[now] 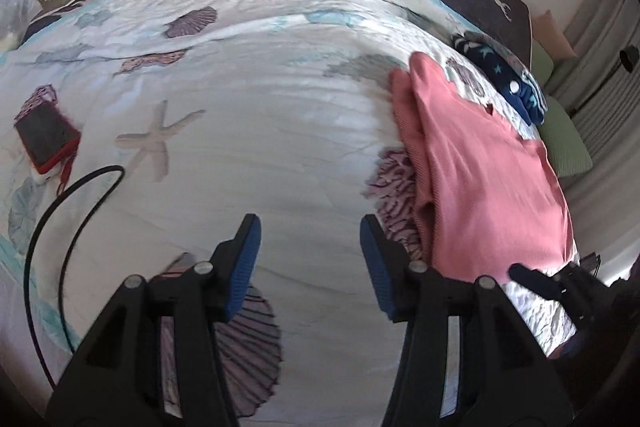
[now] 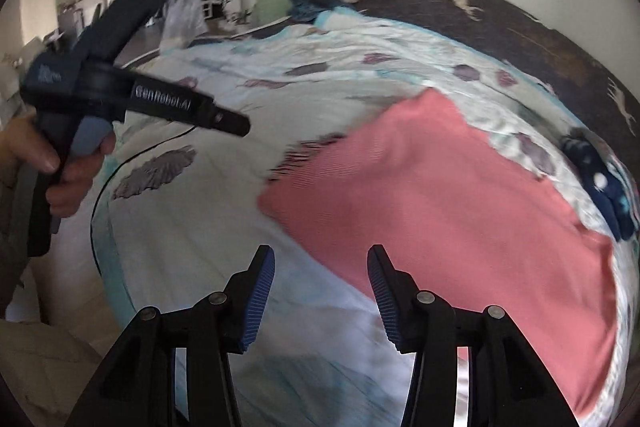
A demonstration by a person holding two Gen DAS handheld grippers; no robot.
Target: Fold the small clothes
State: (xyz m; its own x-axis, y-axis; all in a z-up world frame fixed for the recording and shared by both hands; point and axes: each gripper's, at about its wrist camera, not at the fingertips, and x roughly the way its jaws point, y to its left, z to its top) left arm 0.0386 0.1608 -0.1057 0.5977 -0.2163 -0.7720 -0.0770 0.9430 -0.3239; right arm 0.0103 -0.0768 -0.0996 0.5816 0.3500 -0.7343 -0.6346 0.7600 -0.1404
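The pink cloth (image 2: 440, 195) lies flat on the seashell blanket (image 1: 260, 99), already folded into a neat shape, I think. A dark blue starry cloth (image 1: 508, 79) sits just past the pink one. The right gripper (image 2: 320, 267) hangs above its near edge, jaws apart and empty. The left gripper (image 1: 310, 231) hangs beside it, also spread and empty. Next comes one more fold, or picking the blue one.

Pink garment (image 2: 440, 195) folded flat on bed, w/ creases.
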